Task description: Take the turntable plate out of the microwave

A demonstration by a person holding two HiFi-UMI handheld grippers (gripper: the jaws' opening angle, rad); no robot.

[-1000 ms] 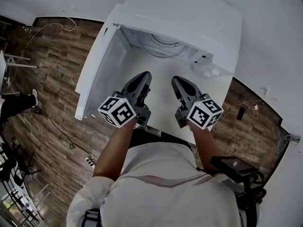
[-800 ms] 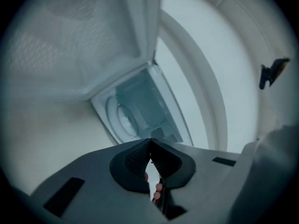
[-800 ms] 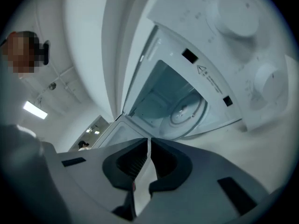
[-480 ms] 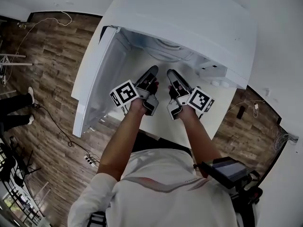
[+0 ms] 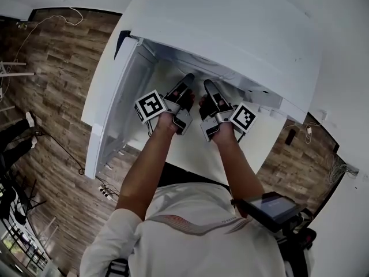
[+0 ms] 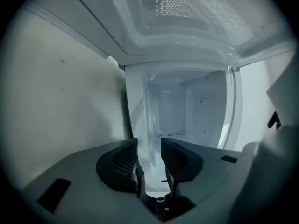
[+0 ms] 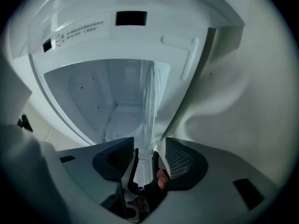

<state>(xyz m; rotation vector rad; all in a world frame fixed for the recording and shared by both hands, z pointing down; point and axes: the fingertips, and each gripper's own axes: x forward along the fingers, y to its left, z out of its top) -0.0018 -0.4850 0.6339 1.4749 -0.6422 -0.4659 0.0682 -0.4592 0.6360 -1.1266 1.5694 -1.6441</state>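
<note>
The white microwave (image 5: 230,22) stands open, its door (image 5: 109,97) swung out to the left. Both grippers reach into its mouth, rolled onto their sides. The left gripper (image 5: 185,86) and right gripper (image 5: 206,89) sit close together under the top edge. The clear glass turntable plate (image 6: 150,115) shows edge-on as an upright pane. Its rim runs into the gap of the left gripper (image 6: 149,146), whose jaws are opening, pads apart from the glass. The plate (image 7: 149,101) also runs into the gap of the right gripper (image 7: 149,146), also opening. In the head view the microwave's top hides the plate.
The microwave rests on a white table (image 5: 262,137). Its cavity walls (image 7: 93,92) lie close on both sides of the grippers. Wood floor (image 5: 52,79) with cables and a power strip (image 5: 102,190) lies to the left. A bystander's legs (image 5: 14,140) show at the far left.
Both grippers moved forward and down from in front of the microwave into its opening, rolled onto their sides and drew closer together. The plate, seen from above earlier, is now hidden there.
</note>
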